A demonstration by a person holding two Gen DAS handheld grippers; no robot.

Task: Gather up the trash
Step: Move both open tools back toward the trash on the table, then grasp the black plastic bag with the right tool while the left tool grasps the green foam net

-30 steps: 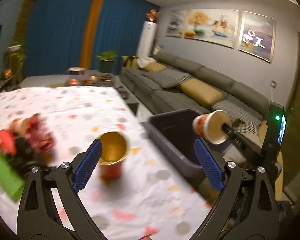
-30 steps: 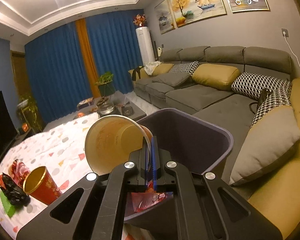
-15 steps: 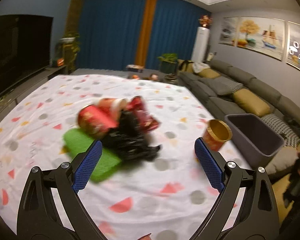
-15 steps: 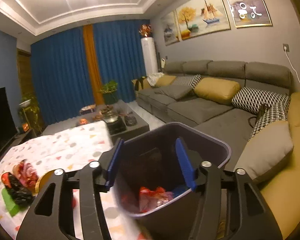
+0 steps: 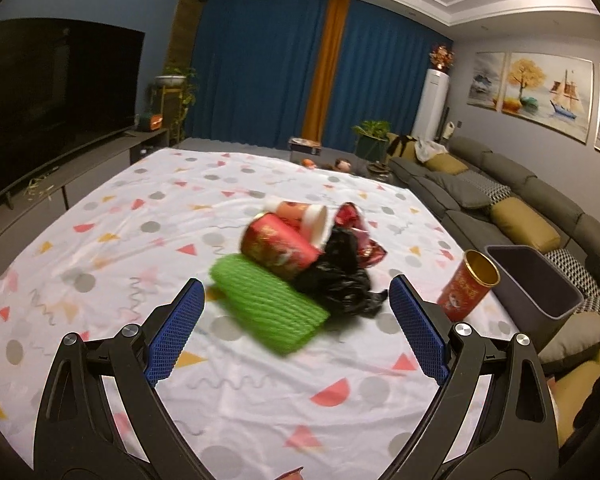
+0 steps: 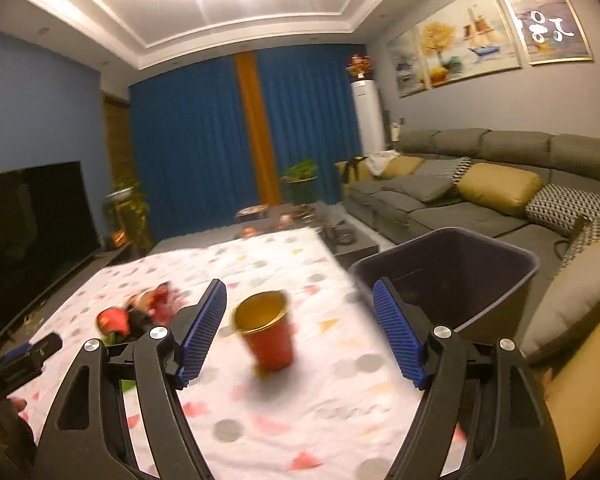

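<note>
Since half a second ago the left wrist camera has drawn nearer the heap of rubbish, which now sits larger and closer to the fingertips, while the right one has swung off the bin and onto the tabletop.

From the left wrist, the left gripper (image 5: 292, 312) stands wide open with nothing between its blue-padded fingers (image 5: 176, 332). Just beyond the fingertips, on the spotted tablecloth (image 5: 140, 240), lies the pile: a green foam net sleeve (image 5: 266, 304) nearest, a red paper cup (image 5: 278, 248) lying on its side against it, a white-rimmed cup (image 5: 308, 220) on its side behind that, a crumpled black plastic bag (image 5: 340, 280) to the right, and a red wrapper (image 5: 356, 232) at the back. They touch one another; all are somewhat blurred. Well apart to the right, near the table's edge, a red cup with a gold inside (image 5: 468, 286) stands upright, slightly tilted in this view. Past the edge sits the dark bin (image 5: 540, 280), in front of the grey sofa (image 5: 512, 208).

From the right wrist, the right gripper (image 6: 300, 320) is likewise spread wide and grips nothing. The gold-lined red cup (image 6: 268, 332) stands blurred on the cloth between the two fingers as seen, farther out than the tips; whether it is touched I cannot tell. The bin (image 6: 480, 280) sits to the right behind the right finger, its contents hidden. The rubbish pile (image 6: 132, 312) shows at left, and the other gripper's dark body (image 6: 20, 360) enters at the left edge
</note>
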